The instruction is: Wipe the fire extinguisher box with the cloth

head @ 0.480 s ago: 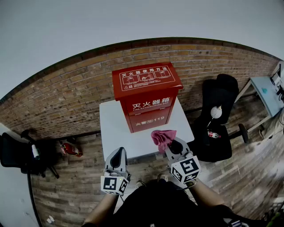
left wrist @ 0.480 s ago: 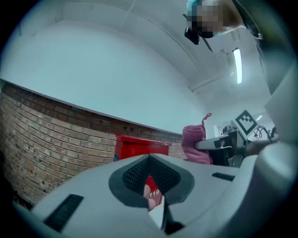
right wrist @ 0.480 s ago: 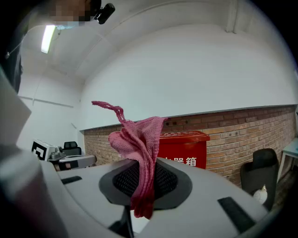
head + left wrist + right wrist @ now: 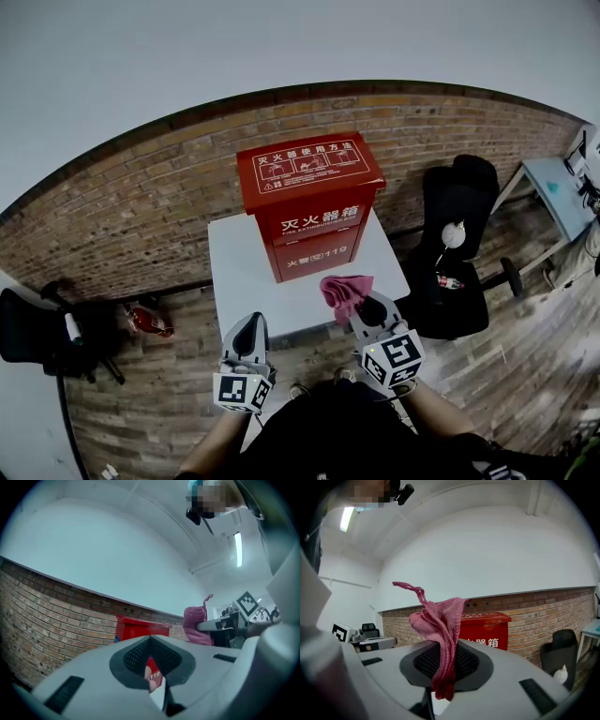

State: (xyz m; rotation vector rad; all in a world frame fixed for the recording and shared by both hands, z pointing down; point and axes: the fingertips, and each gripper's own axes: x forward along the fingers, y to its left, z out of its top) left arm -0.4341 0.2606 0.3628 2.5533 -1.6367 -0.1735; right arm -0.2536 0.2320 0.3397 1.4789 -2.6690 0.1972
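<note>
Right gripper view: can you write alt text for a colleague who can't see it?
The right gripper is shut on a pink cloth, which bunches up above the jaws and hangs a little below them. Beyond it a red fire extinguisher box stands before a brick wall, with a black chair at the far right.

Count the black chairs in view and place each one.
2. One black chair stands right of the white table; the other chair sits at the far left. More may lie outside the views.
</note>
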